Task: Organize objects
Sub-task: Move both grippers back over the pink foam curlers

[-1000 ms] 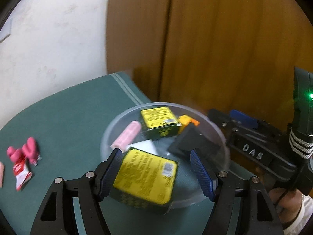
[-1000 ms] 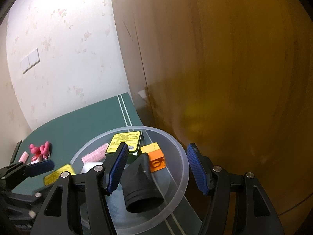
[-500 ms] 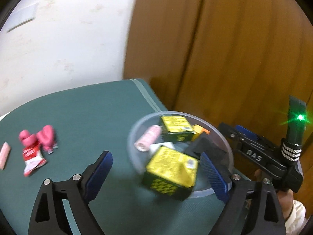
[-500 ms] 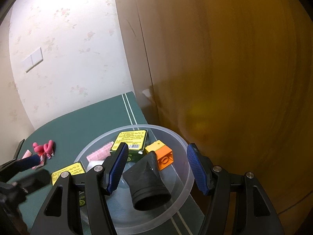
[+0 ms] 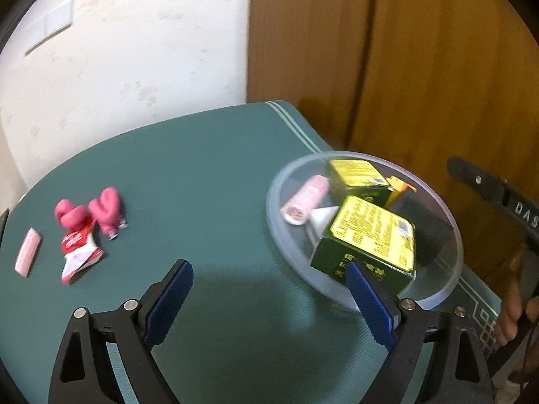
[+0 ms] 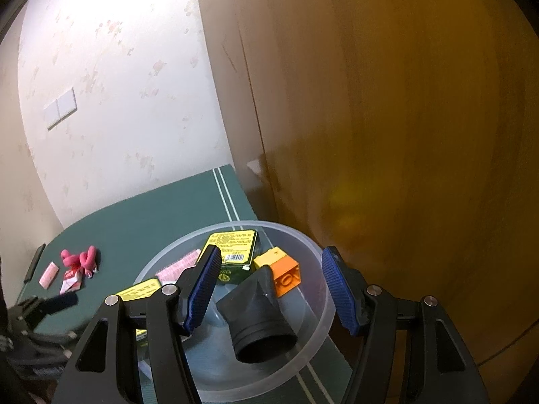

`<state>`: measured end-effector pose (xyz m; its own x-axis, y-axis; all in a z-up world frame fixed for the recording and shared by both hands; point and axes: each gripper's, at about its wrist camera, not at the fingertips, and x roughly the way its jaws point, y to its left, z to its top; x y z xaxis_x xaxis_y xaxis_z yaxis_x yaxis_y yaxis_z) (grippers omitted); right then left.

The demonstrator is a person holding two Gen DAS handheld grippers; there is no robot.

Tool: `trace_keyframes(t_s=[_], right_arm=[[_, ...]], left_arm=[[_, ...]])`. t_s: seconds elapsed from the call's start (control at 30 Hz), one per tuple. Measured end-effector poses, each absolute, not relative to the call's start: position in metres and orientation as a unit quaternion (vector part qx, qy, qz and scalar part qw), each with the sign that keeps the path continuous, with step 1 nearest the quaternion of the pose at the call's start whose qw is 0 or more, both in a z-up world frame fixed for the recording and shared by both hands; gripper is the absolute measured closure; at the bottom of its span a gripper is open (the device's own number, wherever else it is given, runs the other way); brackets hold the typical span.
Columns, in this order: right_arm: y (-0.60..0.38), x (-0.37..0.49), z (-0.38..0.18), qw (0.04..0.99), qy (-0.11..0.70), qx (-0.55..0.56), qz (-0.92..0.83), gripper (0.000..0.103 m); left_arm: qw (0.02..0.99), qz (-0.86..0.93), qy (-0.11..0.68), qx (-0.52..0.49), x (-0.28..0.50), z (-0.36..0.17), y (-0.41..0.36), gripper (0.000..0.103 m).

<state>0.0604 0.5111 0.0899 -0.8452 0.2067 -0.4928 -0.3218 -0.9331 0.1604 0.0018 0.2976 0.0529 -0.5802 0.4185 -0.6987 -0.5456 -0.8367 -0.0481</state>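
Bowl (image 5: 279, 232), clear plastic, sits at about 3 o'clock in the left wrist view, right of the left gripper (image 5: 269, 299), whose jaws are spread wide over bare green mat with nothing between them; its right blue pad overlaps the near yellow-green box (image 5: 370, 235) only by line of sight; inside the bowl lie that box, a second yellow-green box (image 5: 357, 178) at 12 o'clock of it, a pink roll (image 5: 306, 198) at 10 o'clock, an orange block (image 6: 283, 271) and a black funnel-shaped part (image 6: 256, 316); the right gripper (image 6: 269, 289) hovers above the bowl with jaws spread, the black part lying below the gap between them, untouched as far as can be seen; a second ago the near box sat between the left pads, half a second ago it lay in the bowl with the jaws opened, and now the left gripper has drawn back and swung left, so the bowl stands off to its right; the right gripper has hardly shifted; on the green mat (image 5: 209, 175) at 9 o'clock lie pink curved pieces (image 5: 101, 208), a red-and-white wrapper (image 5: 79, 249) touching them, and a pink strip (image 5: 28, 250) just beside; behind run a pale floral wall (image 6: 118, 84) with a white switch plate (image 6: 60, 107) and a wooden panel (image 6: 387, 118).
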Motion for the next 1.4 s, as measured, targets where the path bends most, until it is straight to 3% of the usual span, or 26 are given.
trace_keyframes(t_s=[0.3,0.63,1.0,1.4], right_arm=[[0.514,0.062,0.096,0.14,0.124,-0.233,0.954,0.039],[0.507,0.06,0.094,0.132,0.121,-0.239,0.954,0.039],[0.481,0.058,0.091,0.095,0.113,-0.251,0.956,0.039],[0.437,0.047,0.096,0.046,0.095,-0.262,0.959,0.038]], left_arm=[[0.279,0.882,0.112,-0.362,-0.005,0.05,0.335,0.008],[0.26,0.882,0.094,-0.381,-0.015,0.043,0.312,0.008],[0.243,0.892,0.07,-0.374,-0.021,0.051,0.287,0.001],[0.188,0.909,0.044,-0.371,-0.038,0.057,0.222,0.001]])
